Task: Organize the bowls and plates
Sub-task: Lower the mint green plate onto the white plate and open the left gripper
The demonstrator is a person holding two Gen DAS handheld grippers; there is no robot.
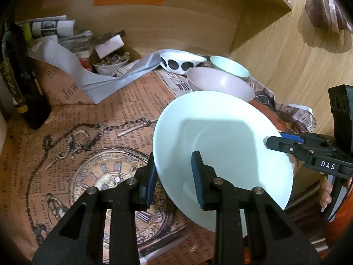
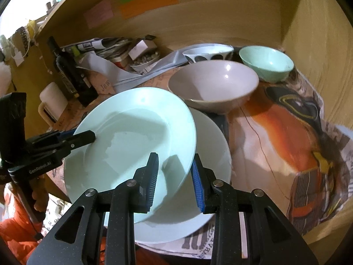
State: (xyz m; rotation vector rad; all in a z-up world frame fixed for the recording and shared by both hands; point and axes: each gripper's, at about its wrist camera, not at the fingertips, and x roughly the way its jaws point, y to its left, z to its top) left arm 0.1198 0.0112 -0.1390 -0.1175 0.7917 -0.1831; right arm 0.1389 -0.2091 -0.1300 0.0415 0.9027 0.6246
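1. The left gripper is clamped on the near-left rim of the pale mint plate, one pad above and one below the edge.
2. The right gripper pinches the opposite rim the same way, so both share the load and the plate hangs tilted just above a white plate on the shelf.
3. To stack well, I judge the two hands should level the mint plate, centre it over the white one and lower together, releasing only once the foot sits flat; glazed rims look slick, so uneven release could let it slide.
4. Beyond stand three smooth round bowls: a greyish-pink bowl, a mint bowl and a dotted bowl.
5. Everything rests on crinkled printed paper inside a wood-grain cabinet.
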